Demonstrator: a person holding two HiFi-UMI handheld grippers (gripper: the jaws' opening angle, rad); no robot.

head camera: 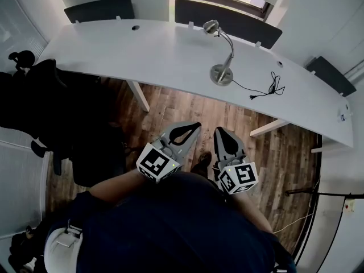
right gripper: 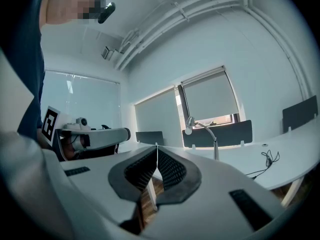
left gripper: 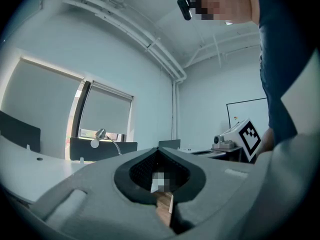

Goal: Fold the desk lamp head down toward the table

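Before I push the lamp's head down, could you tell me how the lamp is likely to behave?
The thin curved neck looks bendable, so it should probably flex rather than snap. The round base seems small, so the lamp may tip or slide on the smooth table.

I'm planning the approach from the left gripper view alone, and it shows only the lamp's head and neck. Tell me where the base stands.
Observer: The lamp base stands on the white table, right of its middle. The neck arches up and away to the lamp head.
Operator: Report anything lying near the base.
Observer: A black cord runs from the base to the right and lies in a loose tangle on the table.
Operator: Give me the right tool's state.
Observer: In the right gripper view, the right tool has its jaws together with nothing between them.
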